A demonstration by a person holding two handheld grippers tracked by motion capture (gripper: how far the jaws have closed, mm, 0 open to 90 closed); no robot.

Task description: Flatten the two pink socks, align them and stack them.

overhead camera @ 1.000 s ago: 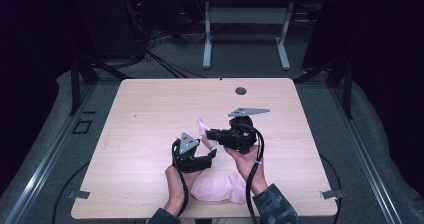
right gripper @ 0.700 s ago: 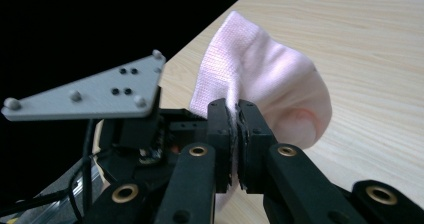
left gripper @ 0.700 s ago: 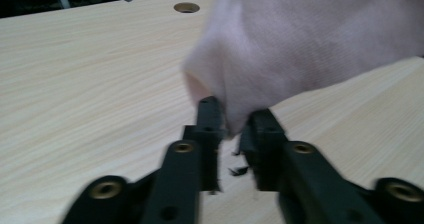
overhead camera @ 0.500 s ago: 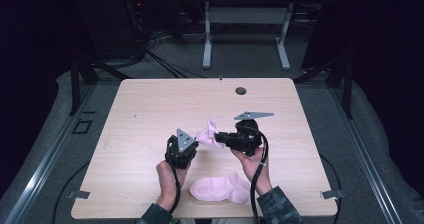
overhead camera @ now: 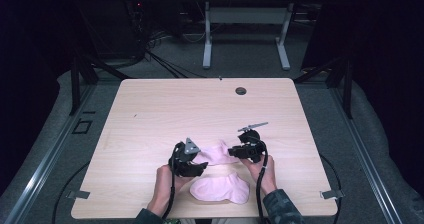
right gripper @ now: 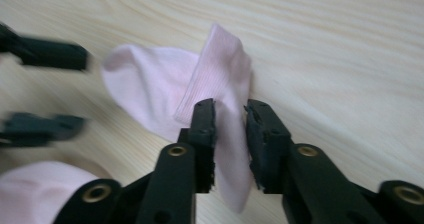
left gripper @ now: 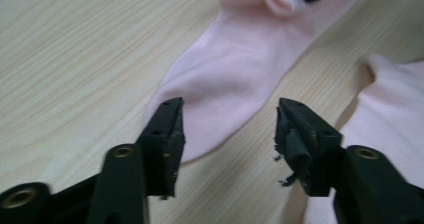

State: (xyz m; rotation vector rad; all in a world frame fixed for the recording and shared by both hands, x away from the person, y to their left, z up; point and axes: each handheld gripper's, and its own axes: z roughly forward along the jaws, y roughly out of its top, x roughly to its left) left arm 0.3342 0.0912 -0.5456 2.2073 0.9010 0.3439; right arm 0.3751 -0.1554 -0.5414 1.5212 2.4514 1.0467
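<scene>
Pink sock [right gripper: 220,74] lies between right hand-held gripper [right gripper: 231,115] jaws.

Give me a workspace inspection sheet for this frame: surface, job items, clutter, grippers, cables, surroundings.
Surface: light wooden table, round grommet hole near far edge.
Job's things: two pink socks; far sock flat between the grippers, near sock by the front edge.
Clutter: nothing seen.
Grippers: left gripper open, jaws just opened, straddling the far sock's toe end. Right gripper jaws just opening, sock cuff between them, a gap showing.
Cables: black cable trails from each gripper.
Surroundings: dark room, grey floor, another table's legs behind.
</scene>
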